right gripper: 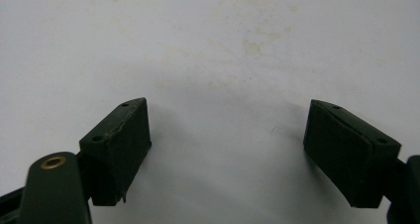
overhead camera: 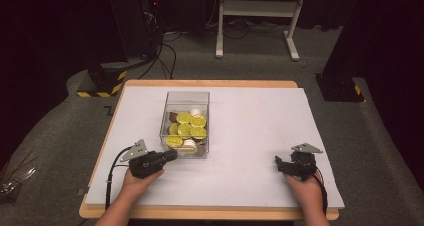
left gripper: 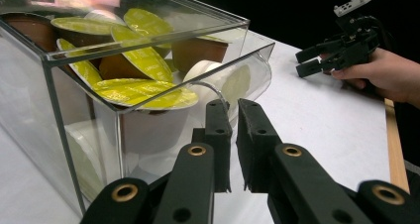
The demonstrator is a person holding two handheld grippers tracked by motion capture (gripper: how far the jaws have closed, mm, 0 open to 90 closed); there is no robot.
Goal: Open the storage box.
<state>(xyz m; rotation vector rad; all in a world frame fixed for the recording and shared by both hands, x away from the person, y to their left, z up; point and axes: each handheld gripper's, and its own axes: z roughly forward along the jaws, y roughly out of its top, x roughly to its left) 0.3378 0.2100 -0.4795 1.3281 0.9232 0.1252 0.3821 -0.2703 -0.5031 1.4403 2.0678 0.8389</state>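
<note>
Left gripper at the near left corner of a clear plastic box, jaws pointing right, tips touching or nearly touching its wall. Inside, just beyond those tips: yellow-lidded coffee capsules. Right gripper well apart, far to the right on white table cover.

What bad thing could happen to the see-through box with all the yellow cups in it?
The left tongs are shut and right beside the clear box, near its front corner. A push might slide or tip it. The coffee cups are piled high inside, so a jolt could perhaps spill some. The right tongs are open and far off, so probably no help steadying it.
</note>
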